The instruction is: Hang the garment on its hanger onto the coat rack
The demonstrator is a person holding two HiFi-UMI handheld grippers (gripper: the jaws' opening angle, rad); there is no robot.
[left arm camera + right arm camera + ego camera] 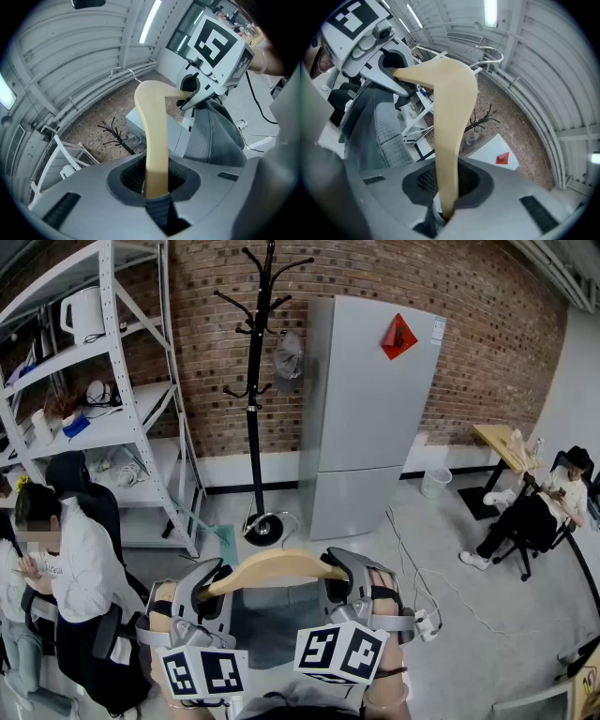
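Carrying stage, by my reading: lifted, not yet hung.

- Wooden hanger (277, 568): held roughly level at the near end of the room, one arm in each gripper.
- Left gripper (211, 582): jaws clamped on the hanger's left arm.
- Right gripper (342, 573): jaws clamped on the hanger's right arm.
- Grey garment (267, 615): draped from the hanger, hanging between the two grippers.
- Coat rack (255, 381): black, upright against the brick wall beside the refrigerator (370, 409), well apart from the hanger. A grey cap (289, 357) occupies one right-hand prong.

Next move, as I judge it: walk the hanger across and raise it so that its metal hook (123, 71) drops over a free prong.

Hard to make out:
- The hook is lost in the head view and shows only in the gripper views.
- The garment's lower part is cut off behind the marker cubes.
- Its type cannot be told.
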